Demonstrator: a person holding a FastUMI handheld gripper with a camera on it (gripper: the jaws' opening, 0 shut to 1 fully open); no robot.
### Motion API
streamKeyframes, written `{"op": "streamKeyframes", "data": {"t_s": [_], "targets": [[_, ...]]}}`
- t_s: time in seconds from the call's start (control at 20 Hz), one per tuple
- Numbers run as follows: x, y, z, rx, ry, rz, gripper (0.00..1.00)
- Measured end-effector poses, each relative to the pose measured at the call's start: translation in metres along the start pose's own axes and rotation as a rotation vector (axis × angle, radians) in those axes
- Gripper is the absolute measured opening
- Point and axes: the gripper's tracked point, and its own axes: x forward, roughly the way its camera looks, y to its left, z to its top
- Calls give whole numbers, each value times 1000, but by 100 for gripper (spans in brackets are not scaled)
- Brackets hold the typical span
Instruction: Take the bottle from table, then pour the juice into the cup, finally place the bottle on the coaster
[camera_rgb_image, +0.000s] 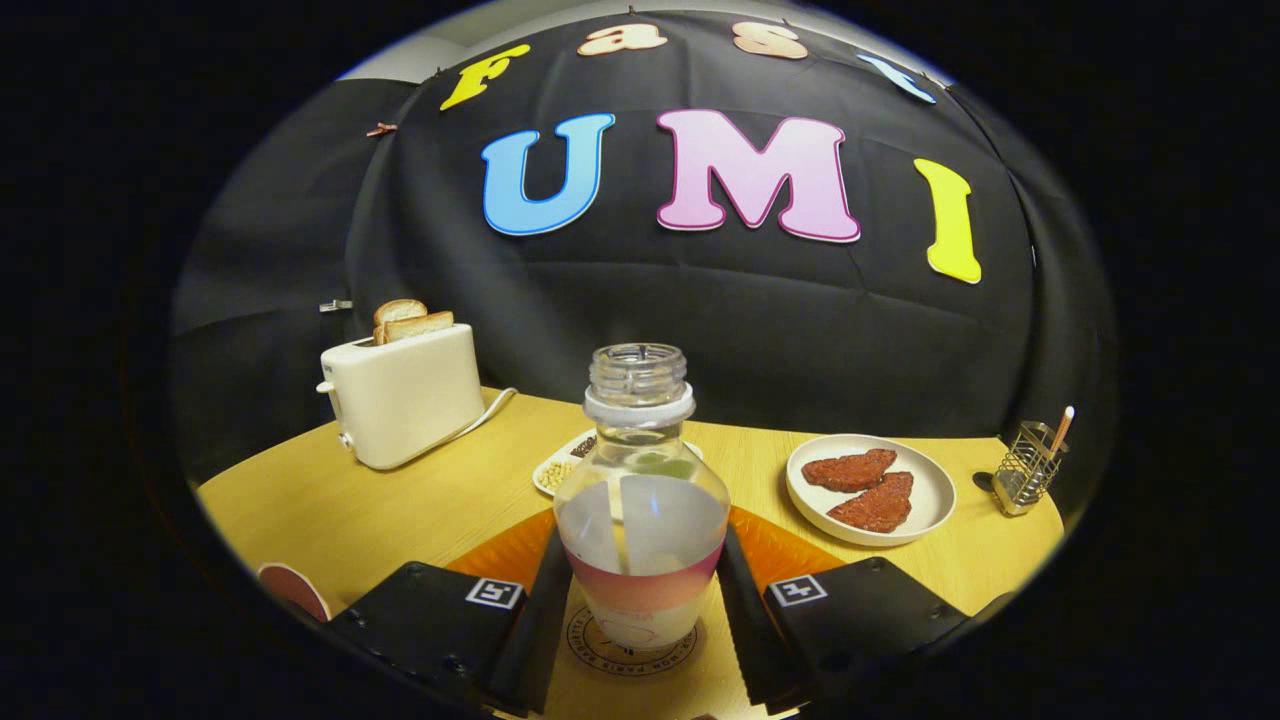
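The clear uncapped plastic bottle (640, 500) with a pale pink label stands upright on a round printed coaster (632, 648) between the black fingers (536, 620) of the gripper (640, 625); both fingers sit against its sides, gripping it above the yellow wooden table (330, 510).

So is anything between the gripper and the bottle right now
Nothing visible does. The bottle stands uncapped between the gripper's fingers, on a round printed coaster. Each finger sits close against a side of it, though actual pressing cannot be told. The plates lie beyond it.
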Motion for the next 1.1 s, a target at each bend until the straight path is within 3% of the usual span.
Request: {"op": "streamKeyframes", "data": {"t_s": [0.75,0.9,1.1], "targets": [[-18,-3,-12,28,27,4,79],[-21,-10,-7,-24,7,-6,100],[-31,-8,-2,-30,2,3,99]]}}
